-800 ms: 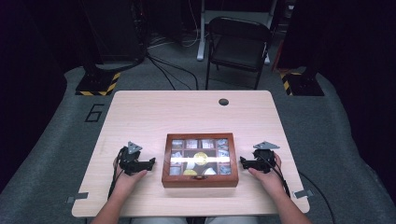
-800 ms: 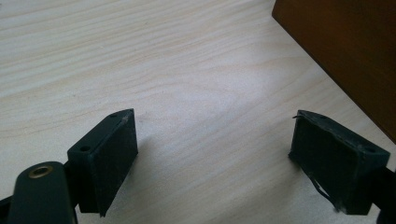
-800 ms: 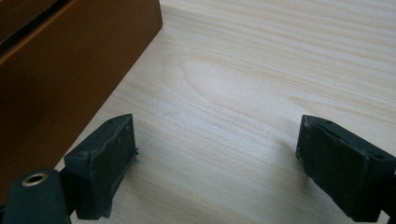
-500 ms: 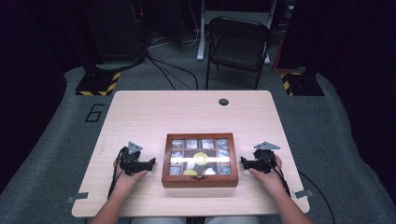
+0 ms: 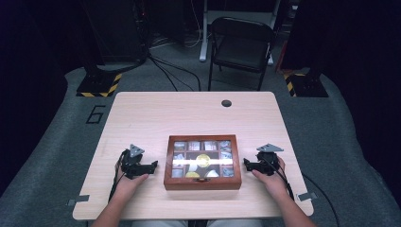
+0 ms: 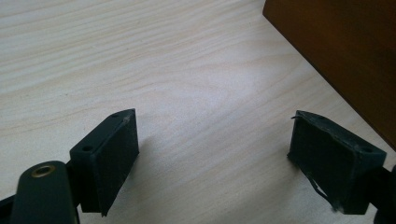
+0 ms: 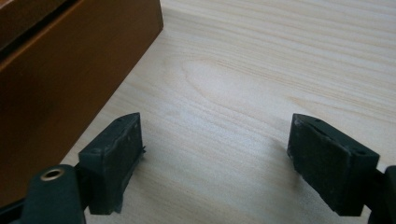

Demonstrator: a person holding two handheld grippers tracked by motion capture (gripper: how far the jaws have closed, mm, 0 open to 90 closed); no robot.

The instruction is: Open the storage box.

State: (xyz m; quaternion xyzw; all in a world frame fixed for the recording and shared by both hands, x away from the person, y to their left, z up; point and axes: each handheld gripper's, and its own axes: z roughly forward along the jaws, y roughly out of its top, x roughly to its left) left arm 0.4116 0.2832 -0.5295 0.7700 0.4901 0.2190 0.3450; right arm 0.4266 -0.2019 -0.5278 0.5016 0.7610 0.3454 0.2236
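A brown wooden box [image 5: 202, 162] with a glass lid sits near the table's front edge, with small compartments of items visible through the glass. My left gripper [image 5: 154, 165] rests on the table just left of the box, open, with bare wood between its jaws. My right gripper [image 5: 246, 164] rests just right of the box, also open and holding nothing. In the left gripper view [image 6: 215, 149] the box's side wall [image 6: 345, 56] rises at the upper right. The right gripper view [image 7: 215, 154] has the box wall [image 7: 60, 79] at the left, close to the left jaw.
The light wooden table [image 5: 189, 113] has a round cable hole [image 5: 226, 103] near its far edge. A black folding chair [image 5: 241, 45] stands behind the table. Yellow-black striped stand bases [image 5: 99, 85] sit on the grey floor at both far corners.
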